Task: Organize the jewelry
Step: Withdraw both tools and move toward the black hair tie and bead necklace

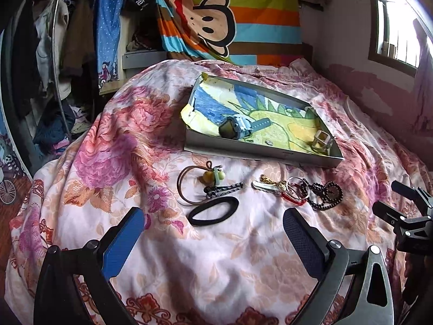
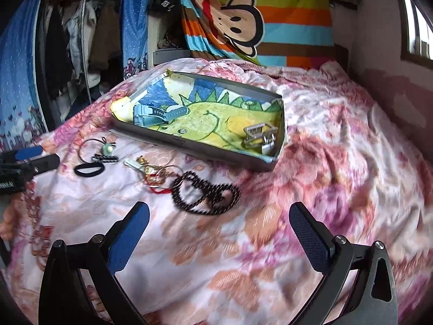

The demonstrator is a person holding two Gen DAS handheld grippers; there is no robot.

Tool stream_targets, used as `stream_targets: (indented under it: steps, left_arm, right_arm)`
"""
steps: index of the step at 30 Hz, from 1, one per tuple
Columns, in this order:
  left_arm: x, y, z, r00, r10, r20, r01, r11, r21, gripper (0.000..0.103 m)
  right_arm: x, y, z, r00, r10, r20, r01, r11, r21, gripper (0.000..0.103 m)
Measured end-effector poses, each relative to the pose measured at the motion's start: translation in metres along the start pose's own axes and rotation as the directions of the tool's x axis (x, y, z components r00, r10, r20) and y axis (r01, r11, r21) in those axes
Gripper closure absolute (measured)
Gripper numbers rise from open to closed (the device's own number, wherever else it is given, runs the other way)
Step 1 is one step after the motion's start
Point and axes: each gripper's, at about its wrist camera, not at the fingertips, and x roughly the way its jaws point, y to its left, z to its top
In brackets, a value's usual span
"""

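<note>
A shallow grey tray point(image 1: 259, 153) point(image 2: 194, 146) lined with a dinosaur drawing lies on the floral bed. Inside it are a blue watch point(image 1: 240, 126) point(image 2: 154, 115), a small stud point(image 1: 269, 142) and a silver clasp piece point(image 1: 322, 139) point(image 2: 259, 134). In front of the tray lie a black hair tie point(image 1: 213, 211) point(image 2: 89, 168), a brown cord with a yellow-green charm point(image 1: 213, 177) point(image 2: 108, 149), a dark hair clip point(image 1: 223, 189), a gold-and-ring cluster point(image 1: 281, 187) point(image 2: 154, 173) and a black bead necklace point(image 1: 324, 195) point(image 2: 205, 193). My left gripper point(image 1: 213, 239) is open just short of the hair tie. My right gripper point(image 2: 219, 233) is open short of the beads.
A striped monkey-print cloth point(image 1: 216, 21) hangs behind the bed. Clothes hang on a rack point(image 1: 54, 54) to the left. A window point(image 1: 397, 19) is at the right. The right gripper's frame point(image 1: 406, 216) shows at the left wrist view's right edge.
</note>
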Motion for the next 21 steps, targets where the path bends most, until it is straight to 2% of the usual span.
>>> stream_targets:
  steps: [4, 11, 16, 21]
  left_arm:
    - [0.009, 0.000, 0.004, 1.000, 0.010, -0.005, -0.010, 1.000, 0.015, 0.000]
    - [0.020, -0.001, 0.010, 0.998, 0.053, 0.019, -0.053, 0.998, 0.027, 0.000]
    - [0.033, -0.001, 0.010, 0.999, 0.046, -0.016, -0.045, 0.998, 0.035, 0.000]
    - [0.044, -0.003, 0.006, 0.998, 0.007, -0.058, -0.005, 0.999, 0.045, 0.000]
  right_arm:
    - [0.016, 0.000, 0.009, 1.000, -0.024, 0.013, 0.024, 0.999, -0.047, 0.002]
    - [0.040, -0.003, 0.017, 1.000, -0.011, -0.004, 0.011, 0.998, -0.060, 0.002]
    - [0.054, -0.001, 0.015, 0.999, 0.031, -0.034, -0.033, 0.997, -0.077, 0.002]
    - [0.064, 0.001, 0.019, 0.993, 0.111, -0.029, -0.113, 0.988, -0.109, 0.002]
